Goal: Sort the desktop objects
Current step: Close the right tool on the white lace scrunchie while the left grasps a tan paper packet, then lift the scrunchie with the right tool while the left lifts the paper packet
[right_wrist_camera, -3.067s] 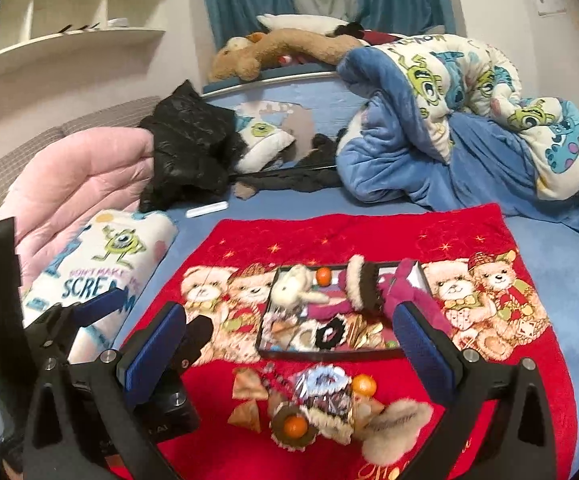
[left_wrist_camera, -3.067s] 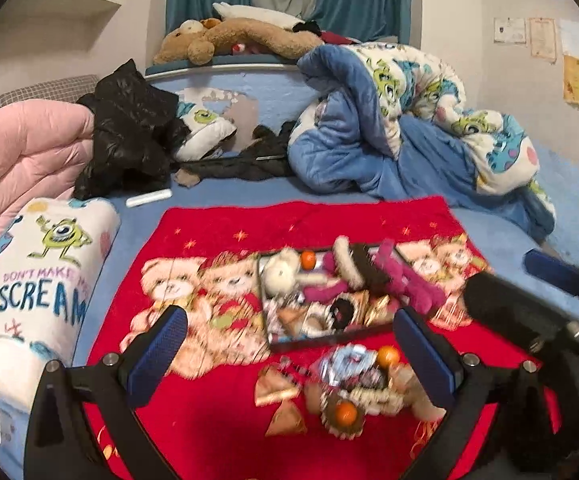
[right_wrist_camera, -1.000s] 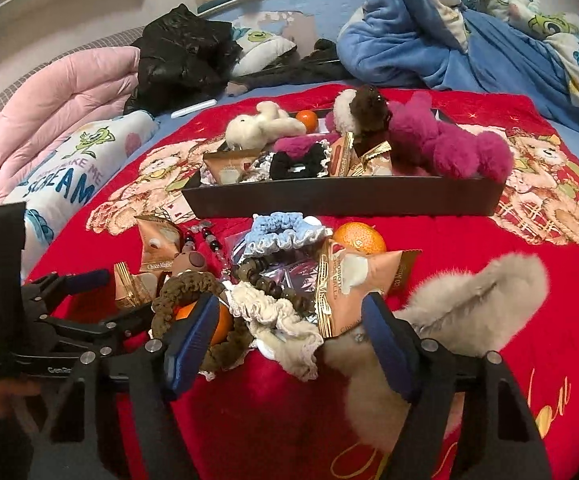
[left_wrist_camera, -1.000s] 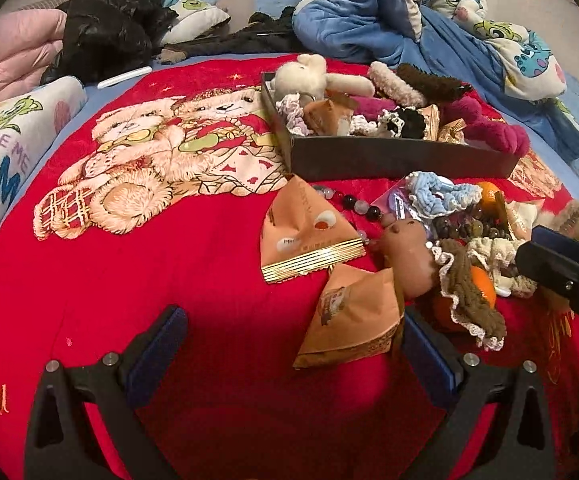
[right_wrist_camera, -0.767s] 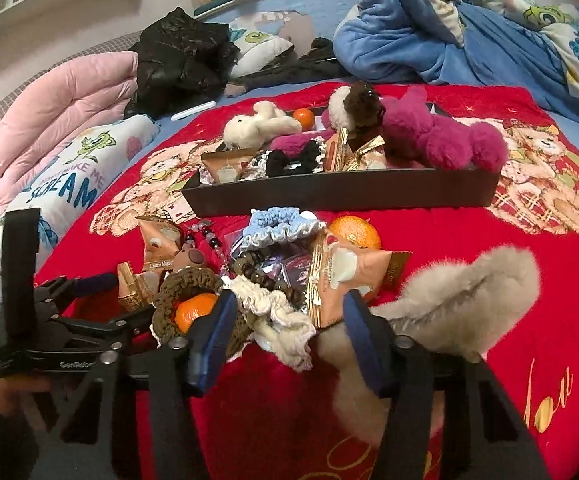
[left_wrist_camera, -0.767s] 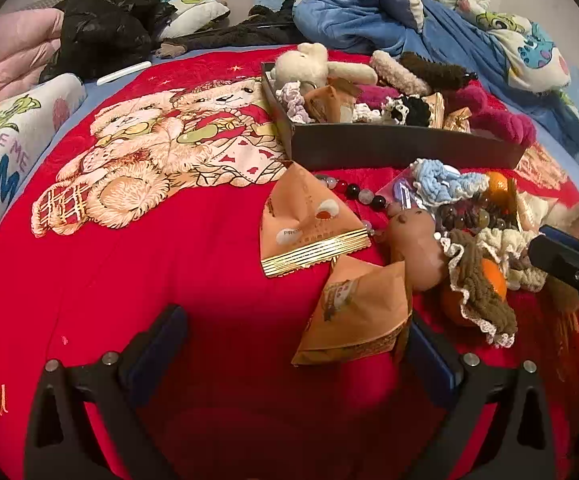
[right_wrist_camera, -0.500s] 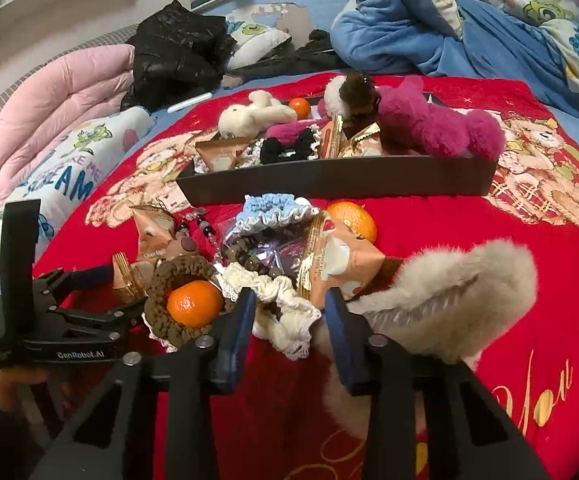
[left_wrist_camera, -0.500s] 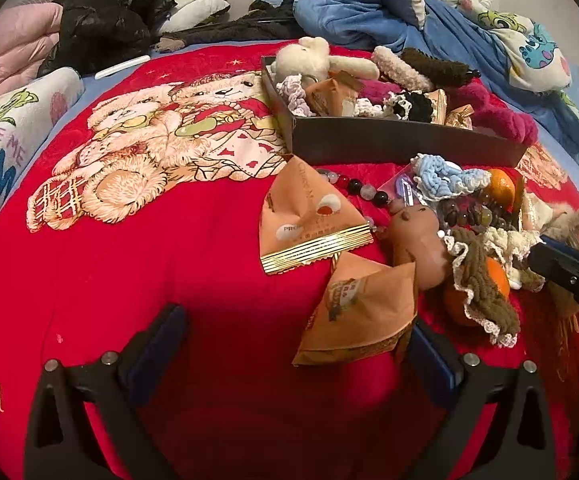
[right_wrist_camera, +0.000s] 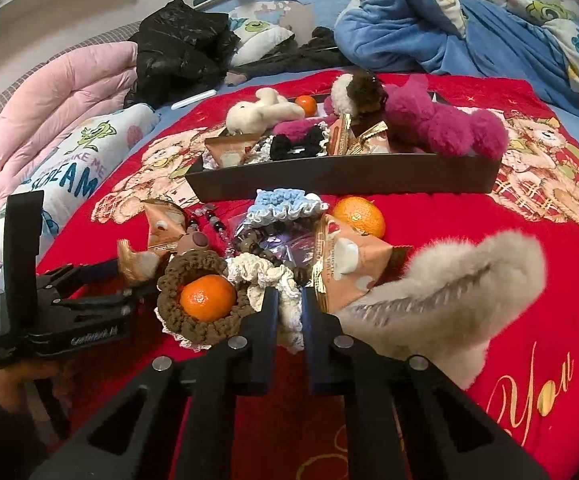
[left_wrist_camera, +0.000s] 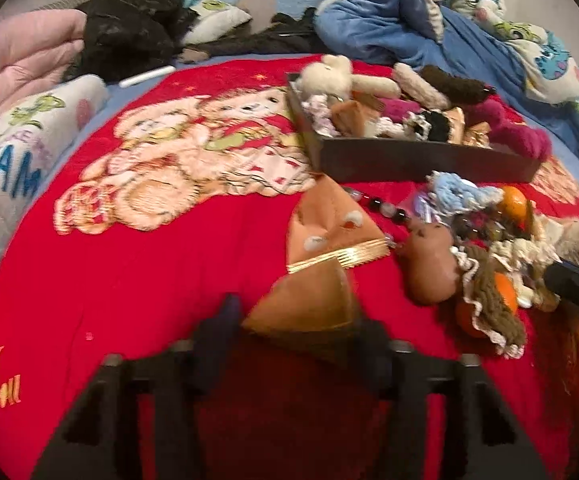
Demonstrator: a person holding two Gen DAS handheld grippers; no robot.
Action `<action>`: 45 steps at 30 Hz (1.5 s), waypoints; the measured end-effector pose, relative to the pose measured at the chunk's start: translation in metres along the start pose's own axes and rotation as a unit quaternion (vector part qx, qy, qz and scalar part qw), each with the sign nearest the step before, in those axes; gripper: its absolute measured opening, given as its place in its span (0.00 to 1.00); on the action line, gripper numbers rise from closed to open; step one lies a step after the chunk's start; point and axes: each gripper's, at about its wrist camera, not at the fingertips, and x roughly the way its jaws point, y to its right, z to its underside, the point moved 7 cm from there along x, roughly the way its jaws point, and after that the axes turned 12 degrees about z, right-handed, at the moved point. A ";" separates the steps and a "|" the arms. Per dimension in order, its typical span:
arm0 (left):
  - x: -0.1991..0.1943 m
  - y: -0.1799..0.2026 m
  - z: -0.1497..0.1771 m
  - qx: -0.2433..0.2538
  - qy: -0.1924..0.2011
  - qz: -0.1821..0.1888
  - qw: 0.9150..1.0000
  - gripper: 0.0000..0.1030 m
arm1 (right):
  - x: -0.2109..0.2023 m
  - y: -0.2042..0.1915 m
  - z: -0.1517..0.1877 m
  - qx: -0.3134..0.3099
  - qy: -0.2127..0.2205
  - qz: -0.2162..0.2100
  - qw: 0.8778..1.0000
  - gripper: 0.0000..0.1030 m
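Left wrist view, left gripper (left_wrist_camera: pixel 295 322): its jaws have just been closing around the nearer orange triangular foil snack packet (left_wrist_camera: pixel 305 304). The blurred fingers flank the packet's near edge; whether the pads already press on it cannot be told.
Left wrist view, surroundings: a second orange triangular packet with a gold crimped edge (left_wrist_camera: pixel 335 232) lies just beyond, at 12 o'clock from the first. The dark shallow cardboard tray (left_wrist_camera: pixel 409 156) sits at 1 o'clock, already holding plush toys and scrunchies. The red teddy-bear blanket (left_wrist_camera: pixel 129 260) lies under everything.
Left wrist view, pile: a brown knitted scrunchie with a lace rim (left_wrist_camera: pixel 489 304) wraps a small orange at 3 o'clock from the packet.
Right wrist view, right gripper (right_wrist_camera: pixel 288 312): its jaws have just been closing, and the fingers now stand nearly together, pinching a fold of the cream ruffled fabric scrunchie (right_wrist_camera: pixel 265 276).
Right wrist view, neighbours: the brown scrunchie (right_wrist_camera: pixel 201 300) touches the cream one at 9 o'clock; a peach snack packet (right_wrist_camera: pixel 349 264) and a grey fur band (right_wrist_camera: pixel 449 292) crowd it at 3 o'clock.
Right wrist view, other hand: the left gripper (right_wrist_camera: pixel 129 276) sits at 9 o'clock of the pile, on its packet.
Advice, judged: each hand should lift slowly and straight up, since the cream scrunchie may drag its neighbours and the slick packet may slip from a shallow edge grip. Then carry both to the tray at 12 o'clock.
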 end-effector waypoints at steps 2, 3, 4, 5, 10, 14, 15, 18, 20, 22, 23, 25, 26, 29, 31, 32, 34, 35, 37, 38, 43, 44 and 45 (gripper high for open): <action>0.000 0.000 0.000 0.000 0.000 0.003 1.000 0.47 | 0.000 0.001 0.001 0.006 -0.002 -0.003 1.000 0.11; 0.000 -0.001 0.000 -0.002 0.001 0.005 1.000 0.47 | -0.001 0.002 0.001 0.008 -0.003 -0.004 1.000 0.11; -0.001 -0.001 0.000 -0.003 0.002 0.007 1.000 0.47 | -0.002 0.002 0.001 0.009 -0.002 -0.003 1.000 0.11; 0.000 -0.001 0.000 -0.005 0.002 0.010 1.000 0.47 | -0.002 0.002 0.001 0.009 -0.002 -0.004 1.000 0.11; -0.001 -0.001 0.001 -0.008 0.004 0.014 1.000 0.46 | -0.006 0.001 -0.002 0.008 0.004 -0.004 1.000 0.11; -0.004 0.000 0.002 -0.009 0.004 0.016 1.000 0.46 | -0.007 -0.001 0.000 0.004 0.004 -0.002 1.000 0.11; -0.004 0.001 0.002 -0.009 0.004 0.017 1.000 0.46 | -0.007 0.000 0.000 0.005 0.003 -0.002 1.000 0.11; -0.005 0.001 0.003 -0.009 0.003 0.017 1.000 0.46 | -0.007 0.000 0.000 0.007 0.002 -0.001 1.000 0.11; -0.006 0.002 0.003 -0.008 0.004 0.019 1.000 0.46 | -0.008 0.000 -0.001 0.007 0.004 -0.001 1.000 0.11; -0.006 0.003 0.003 -0.006 0.003 0.020 1.000 0.46 | -0.010 -0.001 -0.002 0.006 0.005 -0.001 1.000 0.11; -0.006 0.004 0.003 -0.005 0.003 0.020 1.000 0.46 | -0.011 -0.001 -0.002 0.006 0.007 0.000 1.000 0.11; -0.007 0.006 0.003 0.000 0.004 0.022 1.000 0.41 | -0.013 -0.001 -0.002 0.006 0.007 -0.001 1.000 0.11; -0.008 0.007 0.003 0.001 0.004 0.023 1.000 0.41 | -0.013 -0.001 -0.003 0.006 0.008 0.000 1.000 0.11; -0.013 0.011 0.002 0.003 0.006 0.030 1.000 0.41 | -0.018 -0.002 -0.006 0.007 0.012 0.002 1.000 0.11; -0.018 0.014 0.001 0.007 0.009 0.029 1.000 0.41 | -0.023 -0.002 -0.008 0.010 0.015 0.003 1.000 0.11; -0.022 0.016 0.000 0.008 0.011 0.031 0.999 0.41 | -0.026 -0.002 -0.010 0.011 0.017 0.003 1.000 0.11; -0.028 0.018 -0.002 0.007 0.015 0.035 0.999 0.41 | -0.032 -0.002 -0.013 0.012 0.021 0.005 1.000 0.11; -0.034 0.018 -0.004 0.006 0.020 0.036 0.999 0.41 | -0.035 -0.002 -0.014 0.014 0.022 0.005 1.000 0.10; -0.041 0.019 -0.006 0.003 0.025 0.037 0.999 0.41 | -0.042 -0.003 -0.016 0.015 0.026 0.009 1.000 0.10; -0.046 0.019 -0.009 0.001 0.028 0.039 0.999 0.41 | -0.045 -0.002 -0.018 0.017 0.028 0.010 0.999 0.10; -0.063 0.021 -0.019 0.003 0.039 0.041 0.998 0.41 | -0.064 -0.005 -0.031 0.017 0.044 0.016 0.999 0.10; -0.068 0.023 -0.023 0.003 0.042 0.041 0.998 0.41 | -0.069 -0.006 -0.035 0.015 0.050 0.017 0.999 0.10; -0.071 0.024 -0.025 0.003 0.045 0.043 0.998 0.41 | -0.073 -0.007 -0.038 0.014 0.054 0.017 0.998 0.10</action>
